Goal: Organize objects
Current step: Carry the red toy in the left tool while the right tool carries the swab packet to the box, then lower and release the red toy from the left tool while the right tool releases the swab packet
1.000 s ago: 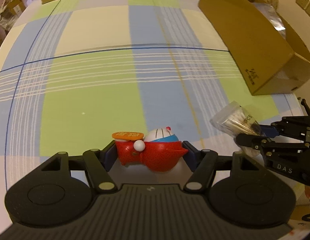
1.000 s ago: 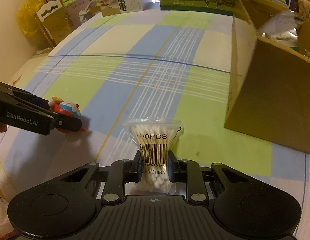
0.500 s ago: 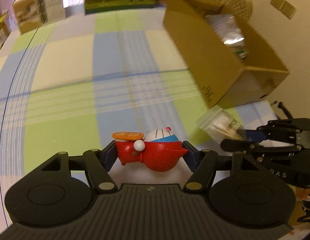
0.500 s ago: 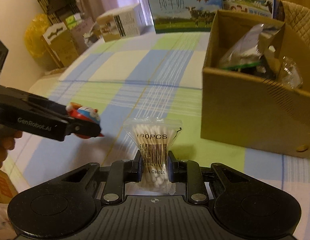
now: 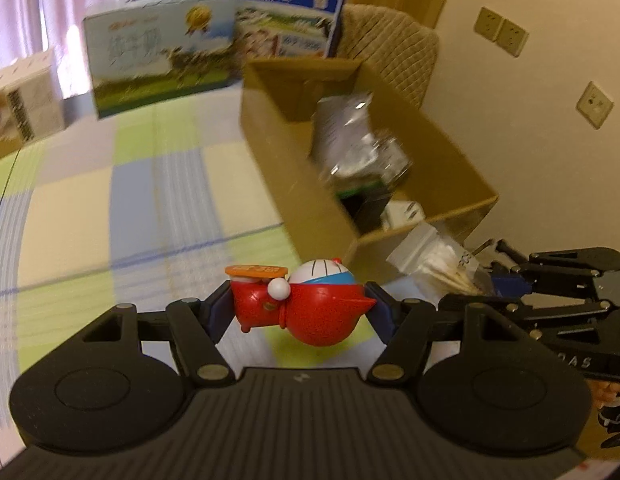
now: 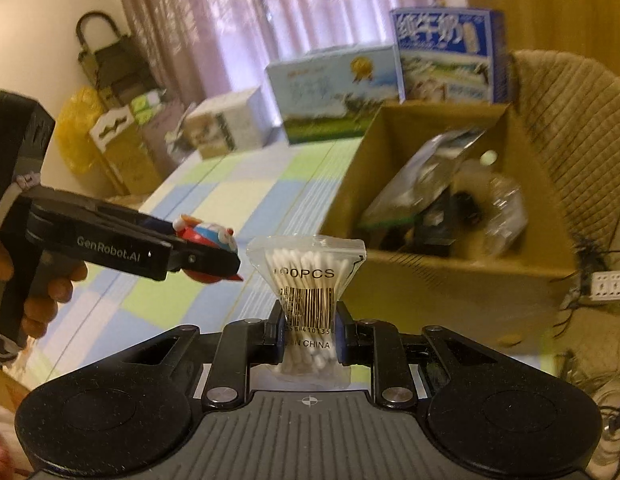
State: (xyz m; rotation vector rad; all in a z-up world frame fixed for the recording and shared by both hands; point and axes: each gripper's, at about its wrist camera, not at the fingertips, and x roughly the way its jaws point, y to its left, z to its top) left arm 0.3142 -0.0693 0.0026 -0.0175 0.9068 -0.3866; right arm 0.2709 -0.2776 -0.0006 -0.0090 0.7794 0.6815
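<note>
My left gripper [image 5: 300, 306] is shut on a red and blue cartoon cat toy [image 5: 310, 304], held in the air above the checked tablecloth [image 5: 110, 216]. My right gripper [image 6: 308, 326] is shut on a clear bag of cotton swabs [image 6: 308, 280], also lifted. An open cardboard box [image 6: 450, 280] stands ahead of both, with shiny plastic packets [image 5: 350, 140] and dark items inside. In the left wrist view the bag of cotton swabs [image 5: 434, 256] hangs near the cardboard box's [image 5: 302, 184] near corner. In the right wrist view the cartoon cat toy [image 6: 208, 236] is left of the bag.
Milk cartons [image 5: 162, 68] and a small white box [image 6: 226, 128] stand at the table's far end. A woven chair back [image 5: 390, 56] rises behind the cardboard box. A person's hand [image 6: 42, 296] holds the left tool. Bags [image 6: 110, 140] sit beyond the table's left side.
Both grippers have risen off the table and swung toward the cardboard box, still holding the toy and the swab bag. The inside of the box now shows.
</note>
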